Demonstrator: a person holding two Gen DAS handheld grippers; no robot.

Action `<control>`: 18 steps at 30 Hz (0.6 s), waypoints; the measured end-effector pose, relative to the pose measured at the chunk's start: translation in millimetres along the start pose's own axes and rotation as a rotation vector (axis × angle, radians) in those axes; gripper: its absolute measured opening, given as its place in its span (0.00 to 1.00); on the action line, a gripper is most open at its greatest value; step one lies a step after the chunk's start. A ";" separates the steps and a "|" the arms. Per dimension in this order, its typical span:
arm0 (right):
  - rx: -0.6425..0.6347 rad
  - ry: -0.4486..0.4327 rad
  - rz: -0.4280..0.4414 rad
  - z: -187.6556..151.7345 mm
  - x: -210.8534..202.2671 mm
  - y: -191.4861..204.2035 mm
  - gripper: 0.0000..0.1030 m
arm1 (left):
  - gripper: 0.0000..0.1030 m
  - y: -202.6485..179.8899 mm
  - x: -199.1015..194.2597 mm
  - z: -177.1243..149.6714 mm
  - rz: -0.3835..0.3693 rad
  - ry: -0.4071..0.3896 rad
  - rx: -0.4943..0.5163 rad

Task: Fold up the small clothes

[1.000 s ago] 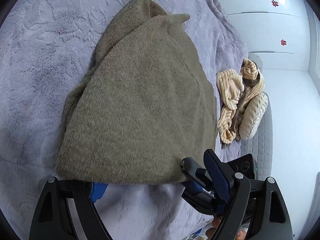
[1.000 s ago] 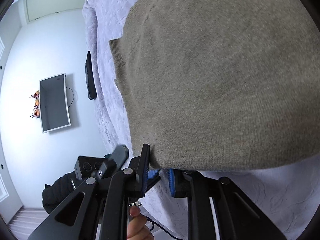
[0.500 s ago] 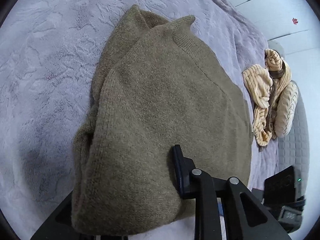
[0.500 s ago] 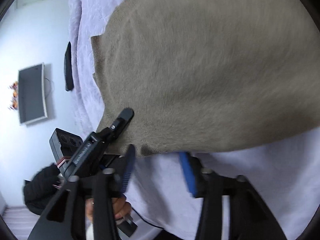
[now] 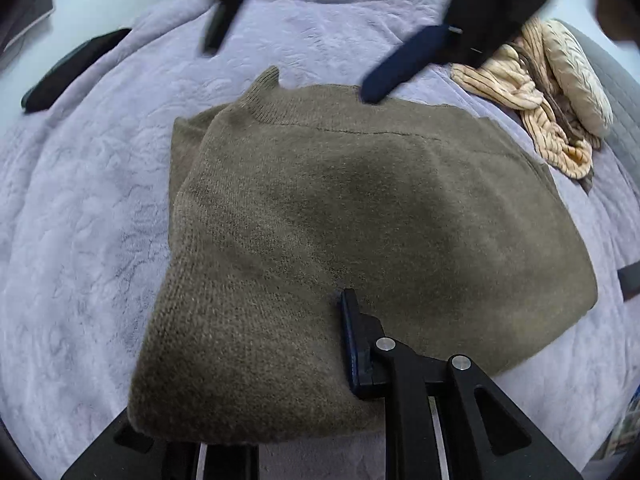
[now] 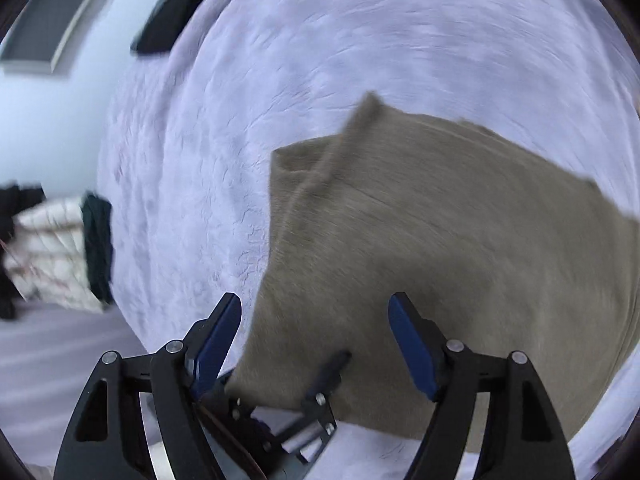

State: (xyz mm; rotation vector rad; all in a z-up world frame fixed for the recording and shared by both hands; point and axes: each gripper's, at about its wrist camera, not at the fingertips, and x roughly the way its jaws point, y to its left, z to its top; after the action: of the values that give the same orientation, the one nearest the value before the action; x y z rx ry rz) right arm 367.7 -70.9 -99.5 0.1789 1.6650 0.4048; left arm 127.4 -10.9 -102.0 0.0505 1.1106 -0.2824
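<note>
Olive-brown knit, a small sweater (image 5: 360, 216), is lying partly folded on the lilac fleece blanket (image 5: 80, 200) that is covering the bed. One side is already turned in, its ribbed collar poking up at the far edge.

The left gripper (image 5: 352, 344) is sitting over the sweater's near hem. Only one of its fingers is showing above the wool, the other being hidden under the fabric edge, so the pinch itself is not visible. Its jaws have just been closing to almost nothing, with the hem between them, so I am judging it to be clamped on that near edge.

The right gripper (image 6: 316, 340) is hanging above the sweater's left side in its own view. Its jaws have just been opening and are now standing wide, with nothing held between the blue pads. In the left wrist view it is showing as a blurred dark shape over the collar end.

A heap of cream ribbed clothing (image 5: 536, 92) is waiting near the blanket's far right corner.

The risks from here, as I am judging them:
- The left pinch may be catching only the top layer, so lifting it could be peeling the fold apart instead of carrying it over.
- A one-handed pull on loose knit could be dragging the whole sweater across the slippery fleece and skewing it.
- The right gripper, travelling fast, could be brushing the collar and undoing the tucked side
</note>
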 end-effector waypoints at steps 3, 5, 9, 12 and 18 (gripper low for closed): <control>-0.072 0.126 -0.045 23.4 31.4 28.3 0.77 | 0.20 -8.0 -2.8 -4.5 0.034 -0.032 0.096; -0.103 0.180 -0.080 32.1 47.0 42.0 0.79 | 0.20 -12.1 -3.3 -7.3 0.051 -0.048 0.159; -0.161 0.283 -0.194 39.1 80.8 60.7 0.80 | 0.20 -18.6 -5.3 -8.5 0.076 -0.064 0.232; -0.191 0.366 -0.281 41.8 109.2 73.2 0.80 | 0.20 -18.1 -4.8 -8.9 0.073 -0.058 0.229; -0.228 0.481 -0.444 36.8 146.0 71.6 0.80 | 0.20 -18.8 -1.6 -12.6 0.081 -0.056 0.242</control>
State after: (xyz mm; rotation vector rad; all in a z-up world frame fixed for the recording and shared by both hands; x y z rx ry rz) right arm 375.2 51.8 -212.1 -0.4870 2.0439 0.3070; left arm 110.9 -26.3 -104.3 0.2997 1.0119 -0.3423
